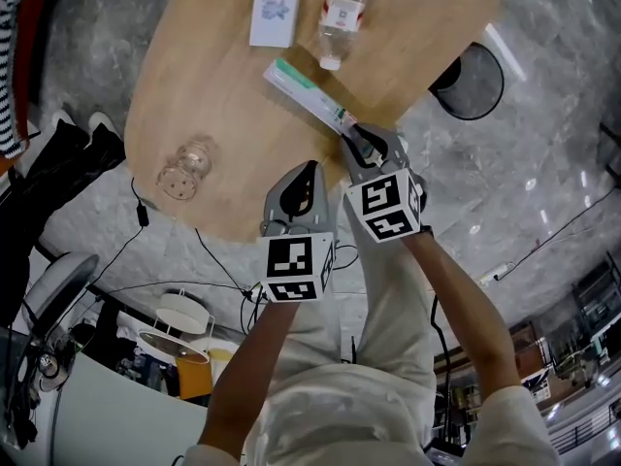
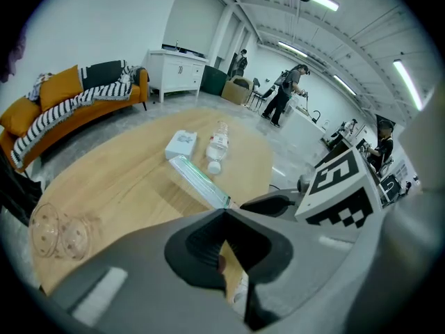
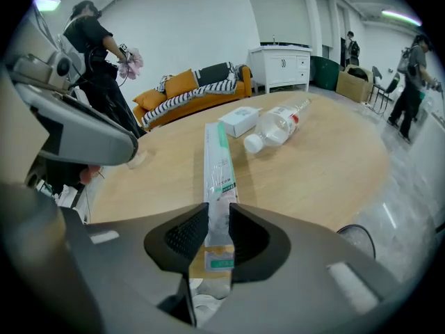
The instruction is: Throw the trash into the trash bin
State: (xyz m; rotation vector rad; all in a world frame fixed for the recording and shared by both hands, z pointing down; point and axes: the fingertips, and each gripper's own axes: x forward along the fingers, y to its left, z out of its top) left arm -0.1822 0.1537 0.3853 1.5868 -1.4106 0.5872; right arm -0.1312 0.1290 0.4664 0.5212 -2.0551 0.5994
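Observation:
A long green-and-white wrapped package (image 1: 309, 93) lies on the oval wooden table (image 1: 223, 95), one end reaching the near edge. My right gripper (image 1: 363, 148) is shut on that near end, and in the right gripper view the package (image 3: 217, 160) runs straight out from between the pads. My left gripper (image 1: 301, 188) hovers just left of it at the table edge, shut with nothing held (image 2: 224, 218). A black mesh trash bin (image 1: 473, 82) stands on the floor to the right of the table.
A plastic bottle (image 1: 342, 13) and a white box (image 1: 273, 13) lie at the far side of the table. A crumpled clear cup (image 1: 184, 168) sits at the left. Cables and a chair (image 1: 58, 289) are on the floor below. People stand far off in the room.

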